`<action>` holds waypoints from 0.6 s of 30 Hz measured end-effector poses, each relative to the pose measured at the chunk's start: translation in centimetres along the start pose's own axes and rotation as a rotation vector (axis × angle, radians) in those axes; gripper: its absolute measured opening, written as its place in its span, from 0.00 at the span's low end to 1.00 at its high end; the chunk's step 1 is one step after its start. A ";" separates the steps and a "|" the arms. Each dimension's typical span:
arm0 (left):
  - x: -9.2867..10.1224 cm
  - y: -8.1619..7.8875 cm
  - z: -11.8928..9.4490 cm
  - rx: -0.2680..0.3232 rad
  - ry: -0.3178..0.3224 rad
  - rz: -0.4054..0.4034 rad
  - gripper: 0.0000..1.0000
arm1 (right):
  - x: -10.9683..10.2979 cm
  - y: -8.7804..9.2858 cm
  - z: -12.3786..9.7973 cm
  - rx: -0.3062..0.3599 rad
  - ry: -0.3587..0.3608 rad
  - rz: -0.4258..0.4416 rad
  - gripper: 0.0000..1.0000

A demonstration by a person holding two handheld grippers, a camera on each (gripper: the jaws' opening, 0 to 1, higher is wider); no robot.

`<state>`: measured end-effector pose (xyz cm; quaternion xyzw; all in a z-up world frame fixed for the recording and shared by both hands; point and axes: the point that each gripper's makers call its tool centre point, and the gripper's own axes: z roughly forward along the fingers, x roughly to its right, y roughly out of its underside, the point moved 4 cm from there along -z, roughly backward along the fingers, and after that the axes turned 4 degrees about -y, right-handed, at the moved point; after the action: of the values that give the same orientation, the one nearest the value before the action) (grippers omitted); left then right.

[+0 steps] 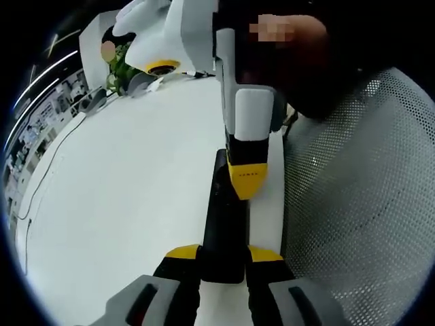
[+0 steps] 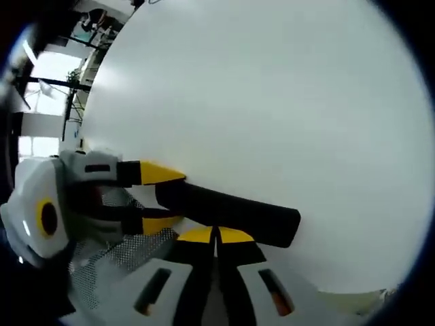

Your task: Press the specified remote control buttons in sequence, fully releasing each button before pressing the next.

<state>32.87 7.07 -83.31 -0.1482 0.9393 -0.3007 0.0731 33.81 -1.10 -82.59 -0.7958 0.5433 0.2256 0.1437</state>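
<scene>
**Remote held at the table edge, right tip on it**

While the black remote [image 1: 224,217] lies along the white table [image 1: 129,190] at its edge beside the mesh chair [image 1: 360,204], we see our left gripper [image 1: 223,255] clamping the remote's near end between its yellow tips; our right gripper [image 2: 216,235], jaws closed together with nothing between them, rests its tips on the remote's upper face.

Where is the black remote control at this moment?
In the left gripper view the remote control lies on the white table near its right edge, its near end between the left claw tips, while the right claw comes down onto it from above.
</scene>
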 end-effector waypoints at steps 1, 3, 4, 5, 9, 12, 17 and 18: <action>0.0 0.0 0.0 0.000 0.000 0.001 0.25 | -0.1 0.0 0.0 0.000 0.000 -0.001 0.00; 0.0 0.0 0.0 0.000 0.000 0.002 0.25 | -0.3 -0.1 -0.1 0.010 -0.007 -0.007 0.00; 0.0 0.0 0.0 0.000 0.000 0.002 0.25 | -0.5 -0.2 -0.1 0.020 -0.022 -0.007 0.00; 0.0 0.0 0.0 0.001 0.000 0.001 0.25 | -0.9 -0.5 -0.2 0.038 -0.055 -0.004 0.00; 0.0 0.0 0.0 0.002 -0.001 -0.001 0.25 | -1.1 -1.0 -0.5 0.081 -0.083 0.004 0.00; 0.0 0.0 0.0 0.001 -0.001 -0.001 0.25 | -0.9 -0.9 -0.1 0.070 -0.076 0.010 0.00; 0.0 0.0 0.0 0.000 -0.002 -0.004 0.25 | -0.9 -1.3 0.0 0.080 -0.064 -0.009 0.00; 0.0 0.0 0.0 0.000 -0.003 -0.005 0.25 | -0.9 -1.3 0.1 0.081 -0.064 -0.010 0.00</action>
<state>32.90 7.06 -83.33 -0.1511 0.9388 -0.3008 0.0736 34.68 0.16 -82.19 -0.7845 0.5430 0.2283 0.1940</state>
